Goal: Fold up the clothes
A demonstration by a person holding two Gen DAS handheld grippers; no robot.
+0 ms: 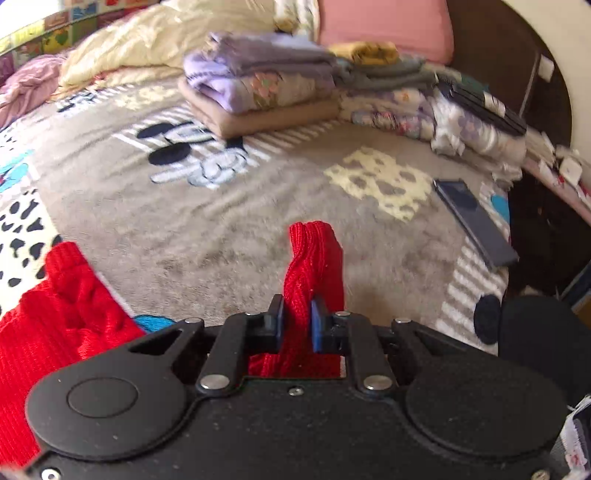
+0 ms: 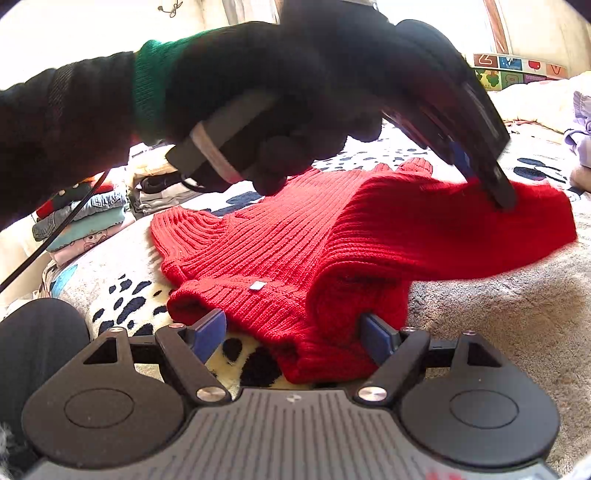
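Red ribbed sweater (image 2: 295, 251) lies on bed blanket (image 1: 221, 221); our left gripper (image 1: 298, 325) fingers pinch bunched sleeve end to carry it across body; right gripper (image 2: 293, 332) fingers spread around hem fold, probably readying grip

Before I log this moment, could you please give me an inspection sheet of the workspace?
Surface: bed with cartoon-print blanket.
Job's things: red knit sweater, partly folded on the blanket.
Clutter: folded clothes stack, dark phone, more folded clothes.
Grippers: left gripper shut on a bunched sweater part; right gripper open around the sweater's near edge; gloved hand holds the left one.
Cables: black cable.
Surroundings: pink pillow, cream duvet.
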